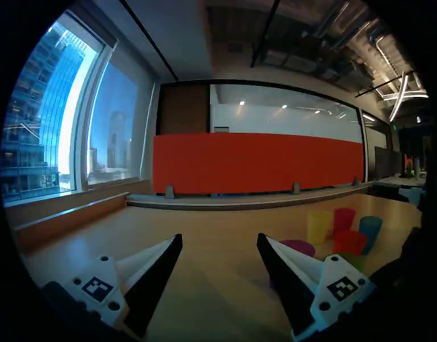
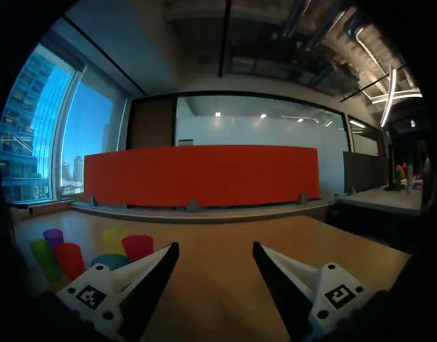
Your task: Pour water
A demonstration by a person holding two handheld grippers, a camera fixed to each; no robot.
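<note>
Left gripper (image 1: 219,236): released; jaws stand wide apart with nothing between them; hovers over the wooden table (image 1: 218,296).
Right gripper (image 2: 215,245): released; jaws spread and empty; bare tabletop lies straight ahead of it.
Target location: cups (image 1: 349,244) stand grouped on the table; ahead and to the right of the left gripper; ahead and to the left of the right gripper; the group therefore lies between the two grippers.
Closest to left gripper: purple cup (image 1: 298,248); just beside the right finger and partly hidden behind it.
Closest to right gripper: teal cup (image 2: 111,261); just beside the left finger, its lower part hidden by that finger.
Nearer hand: cannot tell with confidence; each gripper has one cup just off its inner finger, so reach is judged about equal.
Long axis: every cup upright; axis vertical; mouth up.
Appearance: plain tapered tumblers, one colour each; yellow cup (image 1: 319,226) and red cup (image 1: 343,219) toward the back of the group; orange cup (image 2: 70,259) and green cup (image 2: 44,256) on the side away from the right gripper; cups stand close together, some overlapping in view.
Contents: water level cannot be told in any cup.
Coming move, as a judgement: either gripper must swing inward toward the group and close across a cup's side wall; close spacing risks knocking a neighbour.
</note>
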